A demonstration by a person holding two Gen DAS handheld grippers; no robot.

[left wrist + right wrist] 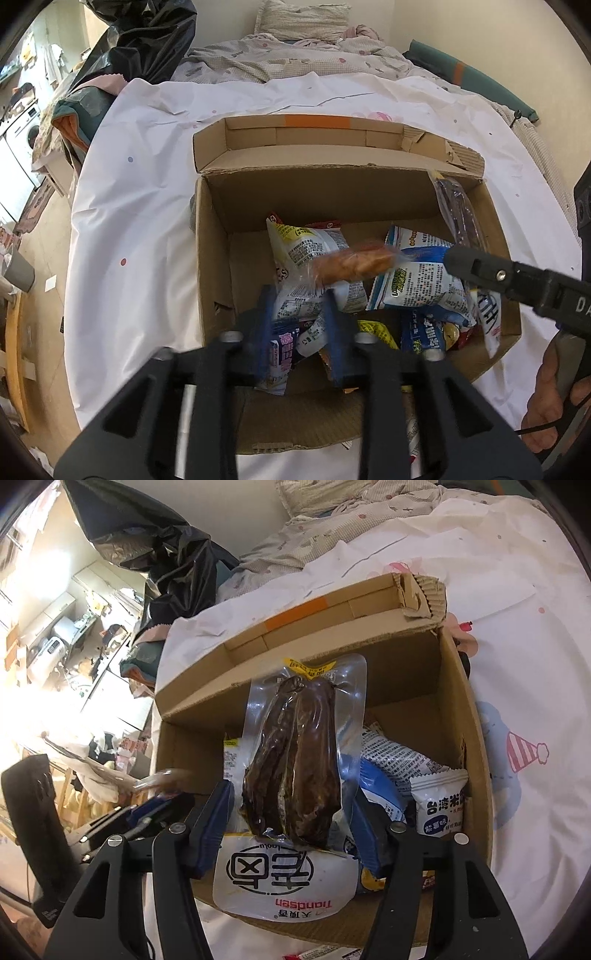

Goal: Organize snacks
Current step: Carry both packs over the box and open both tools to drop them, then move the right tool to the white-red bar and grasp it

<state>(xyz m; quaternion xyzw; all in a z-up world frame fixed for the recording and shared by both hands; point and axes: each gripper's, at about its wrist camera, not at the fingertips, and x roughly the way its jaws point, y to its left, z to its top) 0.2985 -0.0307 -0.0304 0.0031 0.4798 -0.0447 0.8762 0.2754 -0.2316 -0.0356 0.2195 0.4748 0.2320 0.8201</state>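
An open cardboard box (214, 266) sits on a white sheet and holds several snack packets. My left gripper (297, 325) is open over the box's near side. A clear-wrapped orange-brown pastry (351, 264), blurred, is in the air just beyond its fingertips, above the packets. My right gripper (291, 823) is open over the box (476, 738). A vacuum pack of dark brown meat (295, 760) stands between its fingers, its lower end on the box's near edge. In the left wrist view that pack (458, 210) leans in the box's right corner beside the right gripper's finger (480, 266).
The white sheet (140, 206) covers the bed around the box. A rumpled duvet and pillow (295, 48) lie behind. A black plastic bag (147, 40) stands at the back left. The floor and furniture are off the left edge.
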